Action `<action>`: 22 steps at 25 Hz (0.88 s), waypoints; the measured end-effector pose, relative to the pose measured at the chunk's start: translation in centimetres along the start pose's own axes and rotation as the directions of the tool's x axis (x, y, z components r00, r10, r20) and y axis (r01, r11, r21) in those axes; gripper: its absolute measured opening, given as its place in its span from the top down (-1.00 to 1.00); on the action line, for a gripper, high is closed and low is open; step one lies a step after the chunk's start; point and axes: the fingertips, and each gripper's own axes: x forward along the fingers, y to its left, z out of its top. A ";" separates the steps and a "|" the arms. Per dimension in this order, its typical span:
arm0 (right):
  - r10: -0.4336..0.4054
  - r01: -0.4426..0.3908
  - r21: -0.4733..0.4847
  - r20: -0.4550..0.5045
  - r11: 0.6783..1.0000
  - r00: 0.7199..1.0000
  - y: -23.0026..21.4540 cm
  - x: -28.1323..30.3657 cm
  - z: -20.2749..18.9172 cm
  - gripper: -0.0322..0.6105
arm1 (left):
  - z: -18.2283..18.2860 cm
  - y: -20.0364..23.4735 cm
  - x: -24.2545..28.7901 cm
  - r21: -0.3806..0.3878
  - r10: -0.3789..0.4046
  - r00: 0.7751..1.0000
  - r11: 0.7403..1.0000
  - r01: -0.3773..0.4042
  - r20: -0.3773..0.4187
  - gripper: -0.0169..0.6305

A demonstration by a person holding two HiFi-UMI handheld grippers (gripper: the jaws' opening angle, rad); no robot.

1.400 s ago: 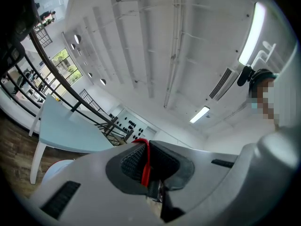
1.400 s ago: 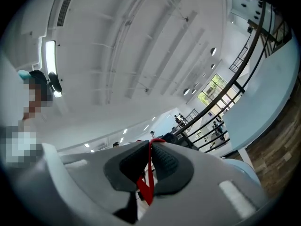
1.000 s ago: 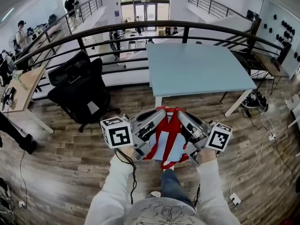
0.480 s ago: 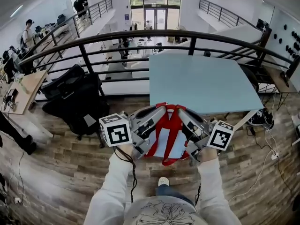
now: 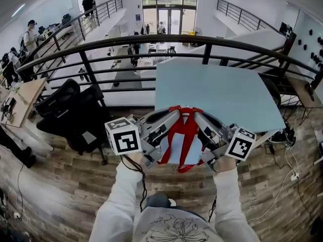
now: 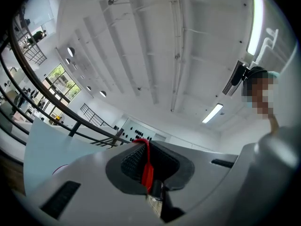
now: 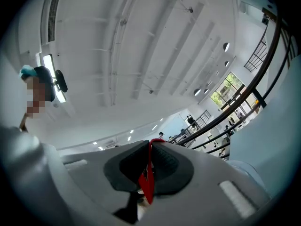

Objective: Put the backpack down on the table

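Observation:
A red and pale blue backpack (image 5: 182, 144) hangs in the air between my two grippers, in front of the person's chest. The left gripper (image 5: 173, 115) and the right gripper (image 5: 199, 115) meet at its top, each shut on a red strap. In the left gripper view the strap (image 6: 147, 172) is pinched between the dark pads of the left gripper (image 6: 142, 147). The right gripper (image 7: 150, 147) clamps its own red strap (image 7: 147, 185) the same way. The light blue table (image 5: 222, 87) lies just ahead, and the backpack overlaps its near edge in the head view.
A black office chair (image 5: 75, 112) stands on the wooden floor to the left of the table. A dark metal railing (image 5: 151, 39) runs behind the table. A wooden desk (image 5: 20, 92) is at far left, and cables (image 5: 285, 178) lie at right.
The person has walked forward with the backpack. The table has come nearer, and the backpack now overlaps its near edge. Both grippers keep their hold on the straps.

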 end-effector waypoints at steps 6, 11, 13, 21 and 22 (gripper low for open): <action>-0.005 0.005 0.005 0.005 1.000 1.000 -3.6 1.0 2.3 0.82 | 1.5 3.2 3.2 0.008 -0.010 1.000 1.000 0.010 -0.012 0.89; -0.017 0.017 0.008 0.011 1.000 1.000 -8.0 2.1 4.5 0.82 | 2.6 6.8 6.4 0.004 -0.030 1.000 1.000 0.030 -0.010 0.89; -0.019 0.019 0.001 0.012 1.000 1.000 -9.6 2.8 5.3 0.82 | 3.2 8.3 7.5 0.001 -0.041 0.999 0.999 0.041 -0.011 0.89; -0.044 0.046 -0.062 0.035 0.997 0.998 -15.8 7.1 10.2 0.82 | 8.0 14.8 12.2 0.013 -0.106 0.994 0.994 0.106 -0.020 0.89; -0.052 0.055 -0.070 0.037 0.996 0.998 -16.8 7.5 10.9 0.82 | 8.5 15.8 12.9 0.012 -0.112 0.993 0.994 0.112 -0.025 0.89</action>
